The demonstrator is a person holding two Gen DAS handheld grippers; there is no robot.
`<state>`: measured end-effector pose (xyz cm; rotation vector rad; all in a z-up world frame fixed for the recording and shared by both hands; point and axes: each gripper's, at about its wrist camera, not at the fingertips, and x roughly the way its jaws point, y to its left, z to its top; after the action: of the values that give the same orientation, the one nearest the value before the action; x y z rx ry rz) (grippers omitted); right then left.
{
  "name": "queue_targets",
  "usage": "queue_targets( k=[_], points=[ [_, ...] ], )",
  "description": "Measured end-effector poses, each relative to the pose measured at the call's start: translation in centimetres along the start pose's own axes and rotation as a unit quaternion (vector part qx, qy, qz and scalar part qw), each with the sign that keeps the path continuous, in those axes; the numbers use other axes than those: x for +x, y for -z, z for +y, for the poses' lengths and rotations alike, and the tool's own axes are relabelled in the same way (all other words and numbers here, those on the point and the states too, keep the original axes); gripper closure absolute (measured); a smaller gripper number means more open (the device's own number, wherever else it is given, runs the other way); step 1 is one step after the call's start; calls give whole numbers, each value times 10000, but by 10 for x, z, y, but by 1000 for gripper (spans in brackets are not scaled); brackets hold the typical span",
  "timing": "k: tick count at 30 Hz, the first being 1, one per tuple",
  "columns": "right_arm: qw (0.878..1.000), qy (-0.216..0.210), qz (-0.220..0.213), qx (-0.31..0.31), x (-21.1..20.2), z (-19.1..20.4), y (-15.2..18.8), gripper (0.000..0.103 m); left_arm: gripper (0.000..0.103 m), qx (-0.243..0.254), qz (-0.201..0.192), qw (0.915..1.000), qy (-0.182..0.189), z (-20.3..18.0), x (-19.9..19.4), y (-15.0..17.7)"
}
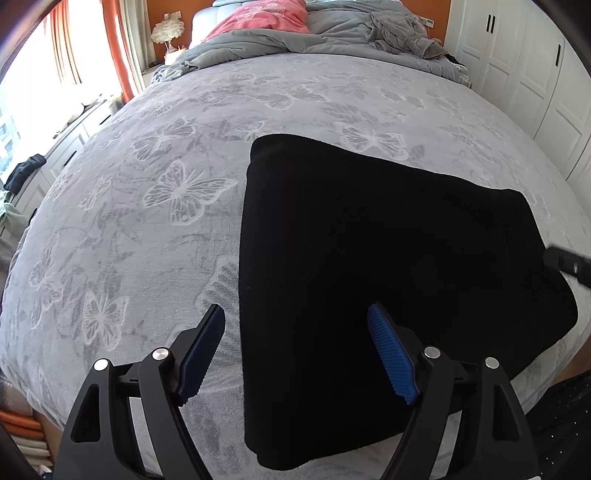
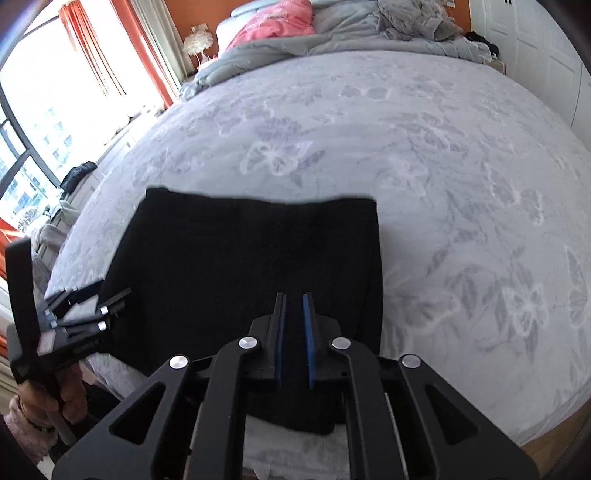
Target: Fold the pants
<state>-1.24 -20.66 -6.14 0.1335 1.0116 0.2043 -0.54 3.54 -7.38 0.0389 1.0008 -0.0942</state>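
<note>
The black pants (image 1: 388, 266) lie folded into a flat rectangle on the grey butterfly-print bed cover (image 1: 147, 206). My left gripper (image 1: 297, 314) is open and empty above the pants' left edge near the bed's front. In the right wrist view the pants (image 2: 240, 258) lie straight ahead. My right gripper (image 2: 294, 295) hovers over their near right part, its jaws almost together with a narrow gap and nothing between them. The left gripper also shows at the left of that view (image 2: 107, 301), held by a hand.
A rumpled grey duvet (image 1: 295, 40) and a pink pillow (image 1: 258, 18) lie at the bed's head. White wardrobe doors (image 1: 535, 74) stand at the right. A window with orange curtains (image 1: 118, 48) and a low cabinet with clothes are at the left.
</note>
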Motion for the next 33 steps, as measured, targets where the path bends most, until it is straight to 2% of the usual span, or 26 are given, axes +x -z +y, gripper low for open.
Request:
queue_targets(
  k=[1,3,6,9,11,13,17,19,20,21,23,26,29,31,33],
  points=[
    [9999,94,134,-50,11,-1,8,99,24,-4,4,10000,-12,0,1,0],
    [9999,58,70,75,15,-5,13,100,23,-1,41,10000,-13,-1,3,0],
    [9997,31,-197,146,-9,2,7,93,23,39,-6,10000,-82,-4,2,1],
    [9990,47,-336,295,-24,0,15,93,23,44,-21,10000,-49,-5,-1,3],
    [9985,170,-317,409,-26,-6,24,86,23,87,-19,10000,-31,-7,-3,5],
    [9978,104,-238,614,-25,-13,31,66,23,149,7,9999,-3,-9,-4,8],
    [9965,-220,-155,789,-19,-14,39,65,23,279,-16,9996,-7,-13,-7,14],
    [9973,-111,-136,708,-11,-10,38,66,23,288,-18,9996,-14,-12,-8,15],
    [9979,-50,-130,634,-5,-8,35,70,23,278,-12,9996,-3,-12,-9,15],
    [9982,-4,-153,577,-1,-5,32,86,23,280,-4,9996,-4,-12,-9,15],
    [9988,-12,-112,481,3,1,24,90,23,290,-29,9996,-25,-11,-11,15],
    [9989,-233,-350,225,-17,22,8,91,23,260,-81,9996,-44,-7,-16,14],
    [9932,-674,-948,-19,-67,44,-16,91,23,9,-270,9996,-5,7,-28,9],
    [9902,-642,-1232,-124,-92,49,-22,91,23,-175,-333,9993,34,19,-35,6],
    [9940,-380,-1029,12,-82,36,-18,90,23,-336,-338,9988,68,29,-36,5]
  ],
)
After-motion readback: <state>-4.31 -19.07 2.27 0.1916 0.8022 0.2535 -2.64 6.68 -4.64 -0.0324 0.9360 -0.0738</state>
